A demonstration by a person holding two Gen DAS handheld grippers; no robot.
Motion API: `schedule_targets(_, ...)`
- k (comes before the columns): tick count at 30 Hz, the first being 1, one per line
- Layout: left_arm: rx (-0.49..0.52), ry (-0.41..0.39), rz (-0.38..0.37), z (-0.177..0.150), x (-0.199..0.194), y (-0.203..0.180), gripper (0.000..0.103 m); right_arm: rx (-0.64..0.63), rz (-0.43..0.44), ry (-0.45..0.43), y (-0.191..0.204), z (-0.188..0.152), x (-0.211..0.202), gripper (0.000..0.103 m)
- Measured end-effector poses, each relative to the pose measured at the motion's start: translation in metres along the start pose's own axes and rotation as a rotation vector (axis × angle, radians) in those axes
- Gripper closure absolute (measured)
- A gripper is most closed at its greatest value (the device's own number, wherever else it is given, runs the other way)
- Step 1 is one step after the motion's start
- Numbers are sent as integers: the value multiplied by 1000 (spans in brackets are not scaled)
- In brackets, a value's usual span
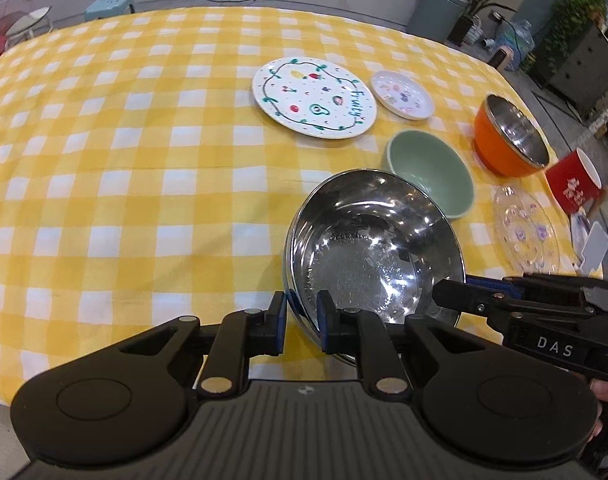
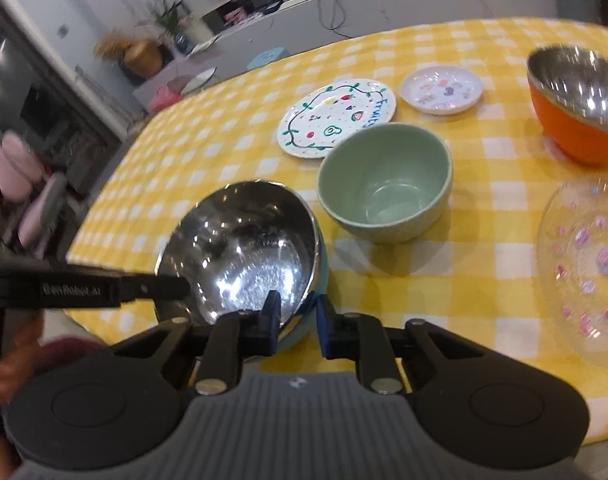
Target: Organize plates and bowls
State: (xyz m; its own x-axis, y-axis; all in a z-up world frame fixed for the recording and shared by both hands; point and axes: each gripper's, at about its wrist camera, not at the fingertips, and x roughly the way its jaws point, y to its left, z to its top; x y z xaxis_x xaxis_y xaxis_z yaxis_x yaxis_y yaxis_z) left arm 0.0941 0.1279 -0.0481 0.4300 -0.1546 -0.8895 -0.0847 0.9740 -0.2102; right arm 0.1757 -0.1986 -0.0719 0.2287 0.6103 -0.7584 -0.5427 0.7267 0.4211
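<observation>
At the near edge of the bench, spread with a yellow-and-white checked cloth, you hold a steel-lined bowl with both tools at once. Your left gripper has its jaws closed on the bowl's near rim, one blue pad outside the wall and one inside. Your right gripper grips the rim the same way from the other side, its jaws pinched on the wall, where the right wrist view shows a pale teal outer shell. In the left wrist view the right gripper reaches in from the right edge, and in the right wrist view the left one comes in from the left, with a hand behind it. Just beyond the steel-lined bowl stands a green bowl, upright and apart from it. Farther back lies a white plate painted with fruit and a vine border, and beside it a small saucer. To the right stand an orange bowl with a steel lining, a red cup and, nearer you, a clear glass plate with purple flowers.
</observation>
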Motion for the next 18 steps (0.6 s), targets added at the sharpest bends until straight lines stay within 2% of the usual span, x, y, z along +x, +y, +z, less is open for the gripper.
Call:
schedule_targets(4, 10, 10, 4, -2, 1, -2, 86, -41, -6, 14, 1, 1, -2, 86)
schedule_targets(12, -23, 7, 11, 0, 3, 3, 86, 40, 41, -16, -8, 1, 0, 85)
schedule_targets(15, 9, -14, 23, -2, -2, -2, 85, 40, 28, -34, -7, 1, -5, 80)
schedule_targets(16, 15, -25, 30, -2, -4, -3, 83, 33, 23, -41, -6, 1, -7, 72)
schedule_targets(17, 22, -42, 33, -2, -6, -4, 80, 29, 24, -46, -5, 2, -9, 60)
schedule_targets(18, 31, -58, 33, -2, -9, -5, 71, 27, 31, -53, -5, 3, -11, 56)
